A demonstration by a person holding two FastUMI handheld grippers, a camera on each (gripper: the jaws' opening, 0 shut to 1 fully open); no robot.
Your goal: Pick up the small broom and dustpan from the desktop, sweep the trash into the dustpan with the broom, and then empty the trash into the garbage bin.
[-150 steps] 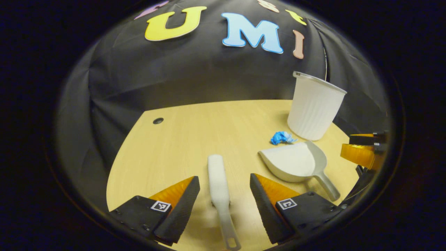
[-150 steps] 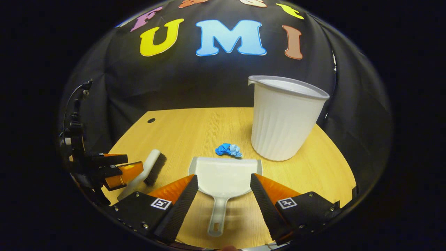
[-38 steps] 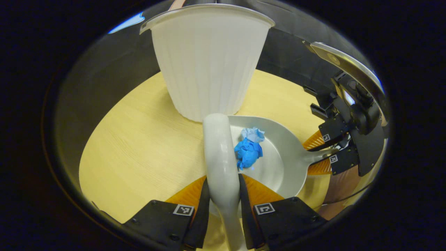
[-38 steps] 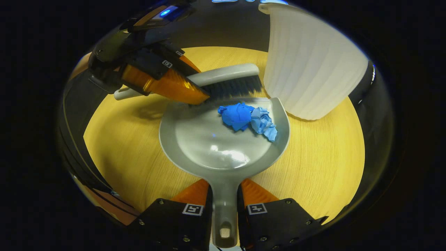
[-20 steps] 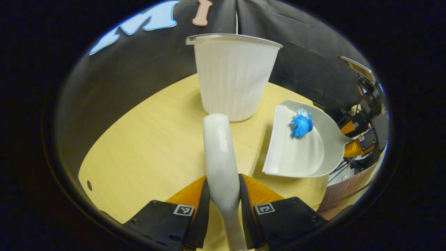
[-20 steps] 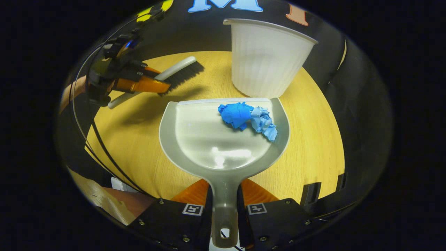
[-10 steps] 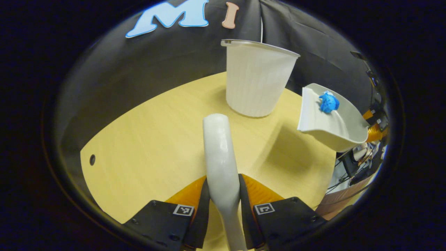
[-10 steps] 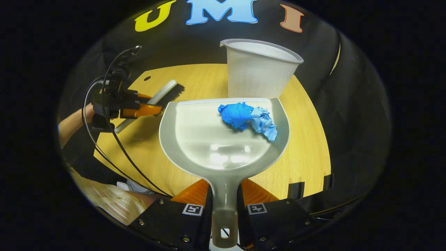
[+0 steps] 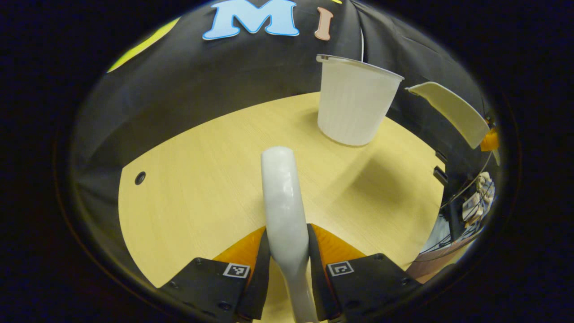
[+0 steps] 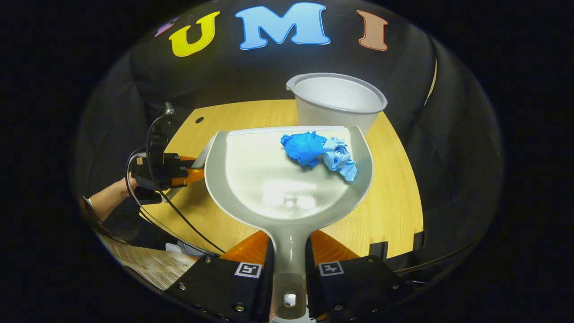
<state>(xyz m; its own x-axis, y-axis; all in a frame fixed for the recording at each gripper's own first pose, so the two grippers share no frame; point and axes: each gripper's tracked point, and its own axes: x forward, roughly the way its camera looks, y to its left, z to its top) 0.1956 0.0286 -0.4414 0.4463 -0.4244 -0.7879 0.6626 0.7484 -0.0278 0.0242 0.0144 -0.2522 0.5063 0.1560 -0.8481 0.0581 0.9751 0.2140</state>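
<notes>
My right gripper (image 10: 289,251) is shut on the handle of the grey dustpan (image 10: 269,188), which I hold up in the air, level, just short of the white garbage bin (image 10: 336,101). A crumpled blue wad of trash (image 10: 319,153) lies in the pan near its front lip. My left gripper (image 9: 289,251) is shut on the white small broom (image 9: 282,197), held over the wooden desktop (image 9: 202,179). In the left gripper view the bin (image 9: 356,105) stands at the far right of the desk and the raised dustpan (image 9: 453,112) shows its underside beside it. The left gripper (image 10: 190,175) also appears behind the pan's left edge.
A person's hand and forearm (image 10: 107,197) hold the left gripper, with a black cable (image 10: 179,224) hanging below it. A small round hole (image 9: 140,178) sits in the desktop at the far left corner. The black cloth wall stands close behind the bin.
The dustpan with the trash has risen higher, so the bin's open top now shows beyond its lip. The left gripper has drawn the broom back and to the left, away from the bin.
</notes>
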